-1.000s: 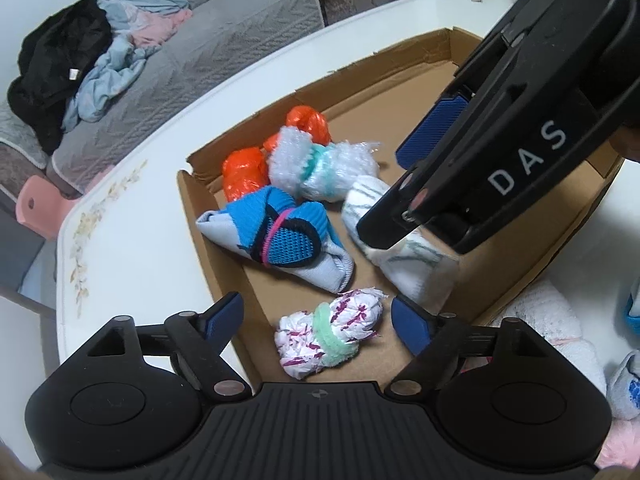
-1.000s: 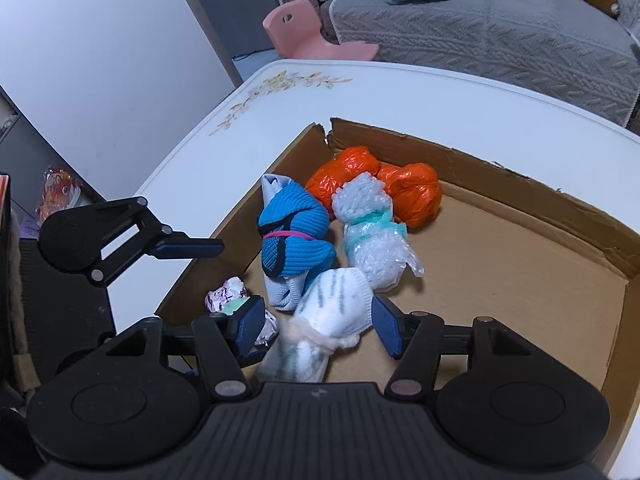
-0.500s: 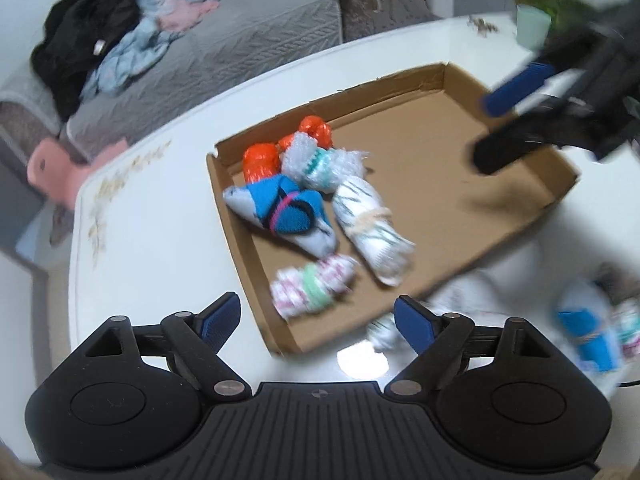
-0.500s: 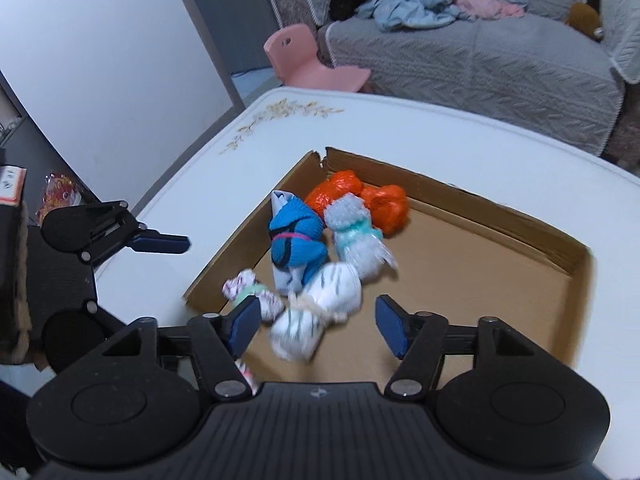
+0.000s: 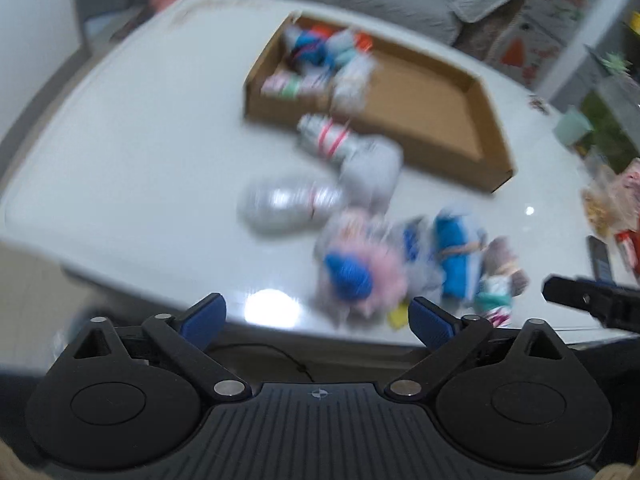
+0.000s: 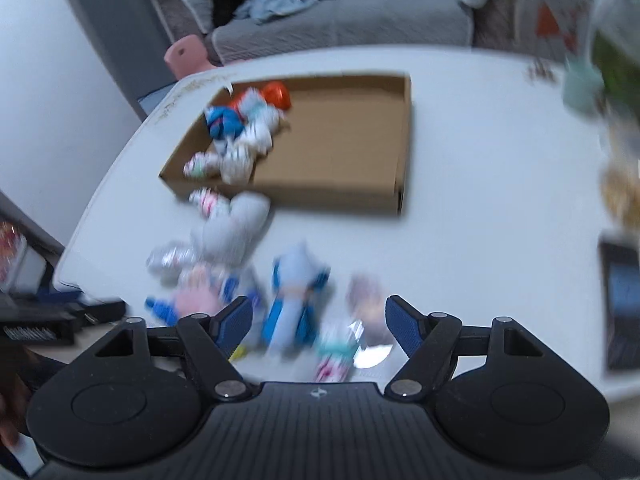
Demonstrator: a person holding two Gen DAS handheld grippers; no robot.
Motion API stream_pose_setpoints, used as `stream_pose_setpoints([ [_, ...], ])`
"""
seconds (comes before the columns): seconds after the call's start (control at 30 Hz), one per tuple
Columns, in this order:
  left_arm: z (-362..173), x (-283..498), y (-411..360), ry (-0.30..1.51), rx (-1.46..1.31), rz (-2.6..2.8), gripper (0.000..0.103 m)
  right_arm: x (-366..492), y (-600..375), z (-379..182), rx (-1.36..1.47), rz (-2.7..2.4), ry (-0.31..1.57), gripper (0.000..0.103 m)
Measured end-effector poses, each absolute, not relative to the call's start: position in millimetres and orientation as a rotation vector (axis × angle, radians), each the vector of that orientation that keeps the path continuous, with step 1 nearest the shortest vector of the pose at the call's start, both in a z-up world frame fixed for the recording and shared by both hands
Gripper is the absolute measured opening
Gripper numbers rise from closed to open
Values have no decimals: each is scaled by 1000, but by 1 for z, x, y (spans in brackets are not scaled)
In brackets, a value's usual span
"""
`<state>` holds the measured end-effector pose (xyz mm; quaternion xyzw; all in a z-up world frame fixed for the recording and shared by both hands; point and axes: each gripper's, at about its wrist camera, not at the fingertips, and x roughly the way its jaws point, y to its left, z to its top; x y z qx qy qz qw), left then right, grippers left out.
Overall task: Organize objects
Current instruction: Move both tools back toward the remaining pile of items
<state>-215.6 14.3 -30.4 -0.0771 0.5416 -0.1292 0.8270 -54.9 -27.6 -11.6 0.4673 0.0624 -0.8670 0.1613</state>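
Both tongs, left gripper [image 5: 316, 316] and right gripper [image 6: 319, 316], are gaping empty; the shallow brown cardboard box [image 6: 340, 152] is lying lengthwise left-right; writing unreadable.

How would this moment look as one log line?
left claw: open, empty | right claw: open, empty | box: partly filled | loose bundles: on table

Cardboard tray [image 6: 344, 196] on white table, sock bundles [image 6: 236, 136] clustered in its left-far corner; more bundles [image 6: 296, 300] loose outside near edge, blurred.
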Motion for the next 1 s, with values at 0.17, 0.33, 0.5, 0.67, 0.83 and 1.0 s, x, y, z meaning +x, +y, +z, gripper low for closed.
stream_pose_setpoints([
  [0.17, -54, -224, 16, 1178, -187, -216, 97, -59, -17, -34, 1447, -2478, 166, 64],
  [0.33, -49, -226, 7, 1102, -112, -241, 98, -59, -19, -41, 1455, -2482, 198, 65],
  [0.5, -50, -226, -11, 1057, -73, -272, 98, -57, -22, -47, 1460, -2463, 190, 65],
  [0.67, -57, -224, -24, 1026, -58, -290, 98, -59, -25, -54, 1462, -2450, 155, 65],
  [0.83, -64, -219, -28, 1020, -40, -301, 98, -64, -27, -64, 1500, -2447, 154, 64],
  [1.0, -73, -213, -33, 1016, -29, -317, 98, -66, -28, -72, 1535, -2438, 178, 62],
])
